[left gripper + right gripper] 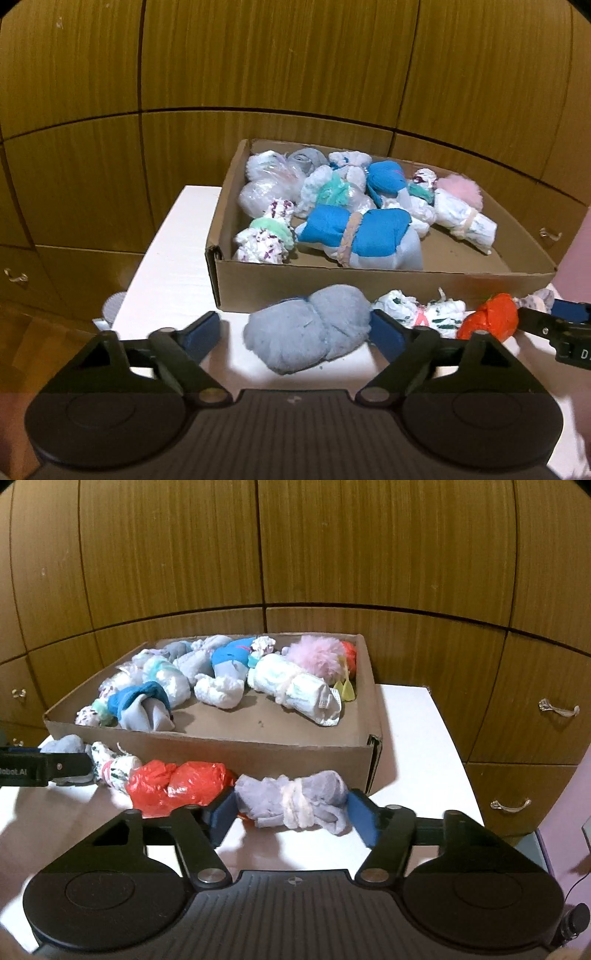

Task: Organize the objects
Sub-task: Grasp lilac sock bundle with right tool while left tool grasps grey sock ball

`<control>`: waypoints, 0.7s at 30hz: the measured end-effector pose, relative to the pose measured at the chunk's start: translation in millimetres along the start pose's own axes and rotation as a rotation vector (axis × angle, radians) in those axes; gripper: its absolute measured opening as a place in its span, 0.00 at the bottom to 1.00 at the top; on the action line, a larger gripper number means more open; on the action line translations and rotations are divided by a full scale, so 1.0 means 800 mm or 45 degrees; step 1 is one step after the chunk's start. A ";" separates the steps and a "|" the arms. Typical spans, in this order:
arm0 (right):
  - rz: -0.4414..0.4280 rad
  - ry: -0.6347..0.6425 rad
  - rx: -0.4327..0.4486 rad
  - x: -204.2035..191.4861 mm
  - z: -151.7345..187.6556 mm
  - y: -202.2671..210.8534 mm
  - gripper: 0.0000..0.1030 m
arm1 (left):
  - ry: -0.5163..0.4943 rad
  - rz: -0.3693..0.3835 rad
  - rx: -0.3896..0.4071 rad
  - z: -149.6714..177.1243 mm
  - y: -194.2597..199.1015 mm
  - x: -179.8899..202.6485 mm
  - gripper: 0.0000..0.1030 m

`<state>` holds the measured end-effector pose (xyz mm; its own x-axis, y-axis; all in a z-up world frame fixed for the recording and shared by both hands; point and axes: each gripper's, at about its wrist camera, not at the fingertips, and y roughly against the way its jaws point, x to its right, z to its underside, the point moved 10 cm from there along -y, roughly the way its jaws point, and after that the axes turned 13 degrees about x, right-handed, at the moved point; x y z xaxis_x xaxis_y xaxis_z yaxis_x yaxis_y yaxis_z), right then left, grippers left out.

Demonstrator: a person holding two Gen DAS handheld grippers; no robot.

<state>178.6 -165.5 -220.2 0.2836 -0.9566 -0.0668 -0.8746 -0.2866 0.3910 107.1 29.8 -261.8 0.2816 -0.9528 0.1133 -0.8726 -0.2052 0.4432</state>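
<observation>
on the white table (173,266), both claws gape: left (295,328) beside grey bundle (310,332), right (291,812) straddling tied roll (291,805), contact unclear.

Left gripper (295,326) spread wide around fluffy grey rolled sock bundle (308,330) on white tabletop (170,273), right pad touching it. Beside: white patterned cloth bundle (417,310), orange plastic bag (489,320). Behind: brown cardboard box (332,284) holding many cloth bundles.
</observation>
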 end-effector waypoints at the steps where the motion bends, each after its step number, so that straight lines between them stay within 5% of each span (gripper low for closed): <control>1: 0.000 -0.005 0.010 0.001 -0.001 0.002 0.67 | 0.006 0.009 0.001 0.000 0.001 0.000 0.75; 10: -0.026 0.001 0.030 0.012 0.004 0.026 0.67 | 0.010 0.025 0.008 0.007 0.018 -0.009 0.68; 21: -0.035 -0.003 0.009 0.016 0.010 0.033 0.67 | -0.013 -0.016 0.008 0.000 0.014 -0.012 0.83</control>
<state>155.8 -186.1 -218.1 0.3069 -0.9484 -0.0799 -0.8691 -0.3135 0.3826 95.0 36.5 -257.7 0.2885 -0.9524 0.0988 -0.8715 -0.2185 0.4389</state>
